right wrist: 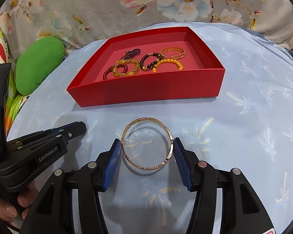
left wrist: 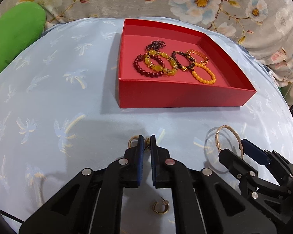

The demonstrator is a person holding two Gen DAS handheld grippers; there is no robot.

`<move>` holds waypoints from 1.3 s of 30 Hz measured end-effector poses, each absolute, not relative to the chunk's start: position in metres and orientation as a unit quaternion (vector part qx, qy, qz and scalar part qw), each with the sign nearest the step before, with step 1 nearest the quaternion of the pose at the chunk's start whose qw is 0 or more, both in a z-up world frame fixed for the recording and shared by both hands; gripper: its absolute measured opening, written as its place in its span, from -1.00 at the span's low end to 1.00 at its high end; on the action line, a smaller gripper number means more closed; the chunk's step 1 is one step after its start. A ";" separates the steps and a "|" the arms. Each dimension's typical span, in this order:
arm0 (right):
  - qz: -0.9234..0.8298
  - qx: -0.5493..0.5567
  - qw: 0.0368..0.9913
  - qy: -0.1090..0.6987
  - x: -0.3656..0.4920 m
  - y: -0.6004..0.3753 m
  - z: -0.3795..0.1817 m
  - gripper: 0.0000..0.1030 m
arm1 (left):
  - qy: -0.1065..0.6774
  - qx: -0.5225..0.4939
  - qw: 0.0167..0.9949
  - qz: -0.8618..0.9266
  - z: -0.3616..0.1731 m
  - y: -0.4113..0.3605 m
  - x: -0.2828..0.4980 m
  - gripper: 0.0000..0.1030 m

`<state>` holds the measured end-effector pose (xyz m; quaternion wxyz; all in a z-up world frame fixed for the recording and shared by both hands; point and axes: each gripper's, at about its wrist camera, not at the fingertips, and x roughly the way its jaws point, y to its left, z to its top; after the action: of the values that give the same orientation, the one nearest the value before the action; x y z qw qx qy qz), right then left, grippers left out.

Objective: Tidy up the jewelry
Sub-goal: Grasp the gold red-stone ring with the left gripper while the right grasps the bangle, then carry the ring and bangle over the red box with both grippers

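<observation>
A red box [left wrist: 177, 97] [right wrist: 146, 91] on the blue cloth holds several bead bracelets [left wrist: 173, 64] [right wrist: 142, 64]. My left gripper [left wrist: 147, 143] is shut on a small gold ring [left wrist: 133, 141] at its tips, low on the cloth. A gold hoop earring [left wrist: 161, 207] lies under the left gripper. My right gripper [right wrist: 147, 146] is shut on a gold bangle [right wrist: 147, 143], with both pads touching its sides; it holds the bangle just above the cloth. The bangle [left wrist: 229, 138] and the right gripper [left wrist: 236, 152] also show in the left wrist view.
A green cushion [left wrist: 13, 41] [right wrist: 39, 64] lies far left. A floral blanket [left wrist: 166, 0] [right wrist: 107, 9] lies behind the blue palm-print cloth [left wrist: 58, 97] [right wrist: 244, 126]. The left gripper [right wrist: 68, 134] sits left of the bangle in the right wrist view.
</observation>
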<state>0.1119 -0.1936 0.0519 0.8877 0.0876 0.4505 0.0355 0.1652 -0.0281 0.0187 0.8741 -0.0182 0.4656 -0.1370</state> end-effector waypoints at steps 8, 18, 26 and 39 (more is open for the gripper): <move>0.037 0.087 0.893 0.441 0.095 -0.197 0.064 0.02 | 0.459 -0.024 0.876 -0.147 0.028 -0.027 0.149 -0.95; 0.045 0.098 0.896 0.432 0.072 -0.198 0.076 0.02 | 0.449 -0.039 0.879 -0.153 0.047 -0.015 0.124 -0.95; 0.050 0.095 0.904 0.413 0.064 -0.199 0.095 0.02 | 0.433 -0.039 0.885 -0.165 0.071 -0.016 0.110 -0.95; 0.047 0.090 0.924 0.370 0.122 -0.220 0.138 0.02 | 0.381 -0.030 0.900 -0.209 0.126 -0.055 0.159 -0.95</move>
<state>0.1217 -0.2200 0.1383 0.9236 0.0897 0.3698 0.0469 0.1590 -0.0548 0.1258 0.9002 -0.0304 0.3810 -0.2088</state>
